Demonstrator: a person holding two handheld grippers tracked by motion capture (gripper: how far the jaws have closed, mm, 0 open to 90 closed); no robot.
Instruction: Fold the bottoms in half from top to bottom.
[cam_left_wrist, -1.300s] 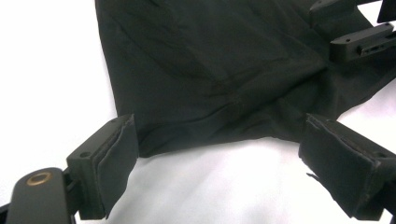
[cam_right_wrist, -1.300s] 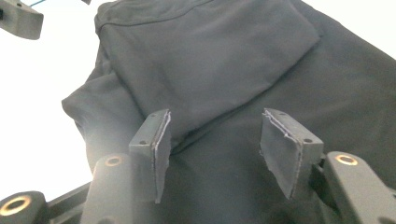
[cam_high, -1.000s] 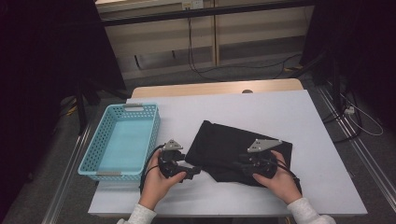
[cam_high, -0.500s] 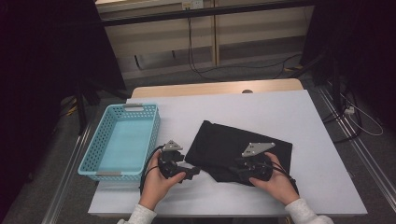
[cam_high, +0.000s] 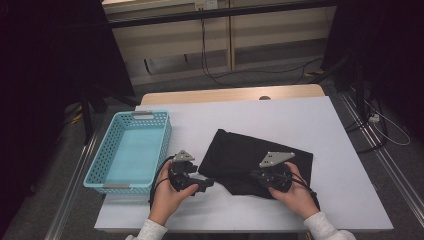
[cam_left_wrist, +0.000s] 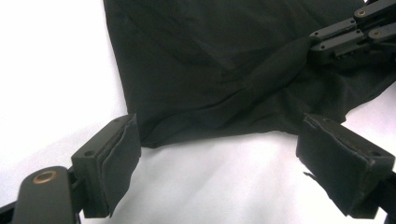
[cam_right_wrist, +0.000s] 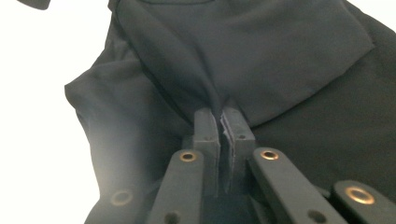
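A black cloth (cam_high: 250, 152) lies rumpled on the white table (cam_high: 310, 125), near the front edge. My right gripper (cam_high: 256, 176) sits at the cloth's near edge; its jaws have just been closing and now pinch a raised fold of cloth (cam_right_wrist: 280, 56) between the pads, as the right gripper view (cam_right_wrist: 223, 116) shows. My left gripper (cam_high: 207, 184) rests on the table just left of the cloth's near left corner. In the left gripper view its jaws (cam_left_wrist: 224, 144) stand wide apart, with the cloth's edge (cam_left_wrist: 210, 70) just beyond them and nothing between the pads. The right gripper (cam_left_wrist: 336, 39) shows there at the top right.
A light blue plastic basket (cam_high: 105, 172) stands at the table's left edge, close to my left hand. Bare white table lies behind and to the right of the cloth. A wooden strip (cam_high: 230, 94) runs along the table's far edge.
The right gripper's jaws have closed on a fold at the cloth's near edge. Both hands have stayed where they were, and the left jaws remain wide.
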